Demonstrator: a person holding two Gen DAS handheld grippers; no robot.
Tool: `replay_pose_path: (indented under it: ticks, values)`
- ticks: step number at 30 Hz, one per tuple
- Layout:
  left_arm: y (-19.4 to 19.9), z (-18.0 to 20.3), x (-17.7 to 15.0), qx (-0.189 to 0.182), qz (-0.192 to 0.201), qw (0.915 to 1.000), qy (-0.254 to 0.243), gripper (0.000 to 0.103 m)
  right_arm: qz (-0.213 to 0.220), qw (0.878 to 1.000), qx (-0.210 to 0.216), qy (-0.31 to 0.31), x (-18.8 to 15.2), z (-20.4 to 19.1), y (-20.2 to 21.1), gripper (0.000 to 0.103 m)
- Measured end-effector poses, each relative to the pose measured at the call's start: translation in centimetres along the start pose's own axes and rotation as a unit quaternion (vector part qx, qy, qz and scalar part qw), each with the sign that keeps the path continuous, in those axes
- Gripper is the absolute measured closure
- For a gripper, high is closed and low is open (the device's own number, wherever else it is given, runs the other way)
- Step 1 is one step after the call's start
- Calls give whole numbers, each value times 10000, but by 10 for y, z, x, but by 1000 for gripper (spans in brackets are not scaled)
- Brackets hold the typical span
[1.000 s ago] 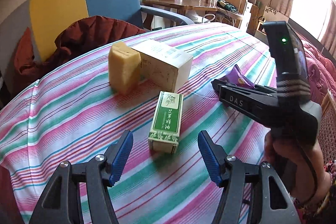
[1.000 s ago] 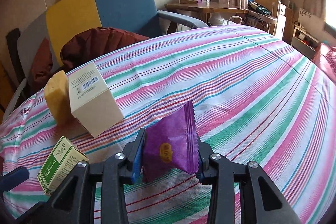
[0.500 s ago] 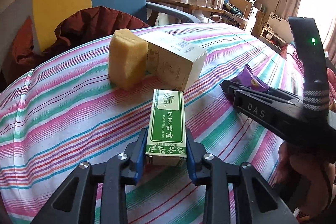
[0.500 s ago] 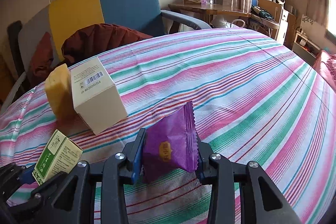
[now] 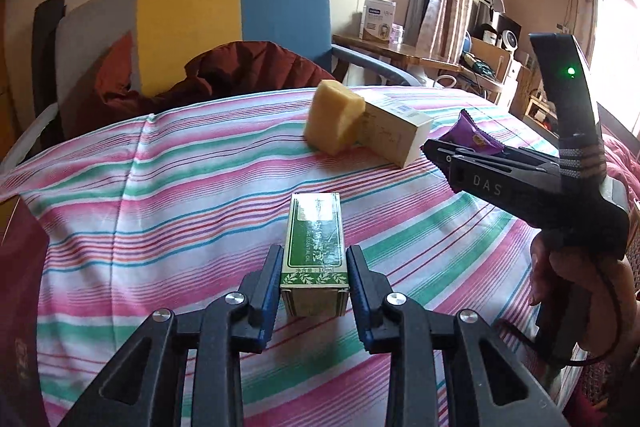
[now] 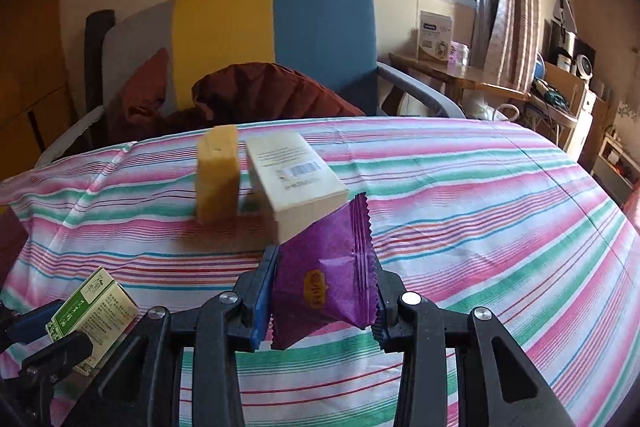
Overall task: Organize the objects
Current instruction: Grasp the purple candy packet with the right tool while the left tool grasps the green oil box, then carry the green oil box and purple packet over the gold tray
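L wrist view: your left hand-held gripper [image 5: 314,281] is clamped on the green box [image 5: 315,251], over the striped worktop [image 5: 168,195]. Yellow sponge [image 5: 334,123] touches the beige carton [image 5: 394,135] further back.
R wrist view: your right hand-held gripper [image 6: 324,297] pinches the purple sachet [image 6: 326,275], just in front of the carton.

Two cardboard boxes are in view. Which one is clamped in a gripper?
The small green box, pinched between the left gripper pads. The larger beige box sits free on the striped cloth beside the yellow sponge.
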State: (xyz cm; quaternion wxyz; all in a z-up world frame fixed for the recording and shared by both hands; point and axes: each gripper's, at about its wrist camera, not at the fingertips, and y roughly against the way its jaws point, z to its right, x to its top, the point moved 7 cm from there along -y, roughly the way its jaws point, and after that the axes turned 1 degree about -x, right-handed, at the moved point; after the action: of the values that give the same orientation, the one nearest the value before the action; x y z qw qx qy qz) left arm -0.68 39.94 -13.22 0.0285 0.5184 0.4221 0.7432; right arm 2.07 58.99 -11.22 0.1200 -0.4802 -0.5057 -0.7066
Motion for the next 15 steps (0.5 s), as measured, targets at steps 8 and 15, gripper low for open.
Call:
replay_pose_path:
  ticks: [8,15]
  values:
    - [18,-22,-11,80,119,9992,383,72,-37,9936,1029,457,-16,-77,29,63]
    - [37,-26,-13,45,314,9980,541,72,-47,9902,1069,899,-39,-113,43,63]
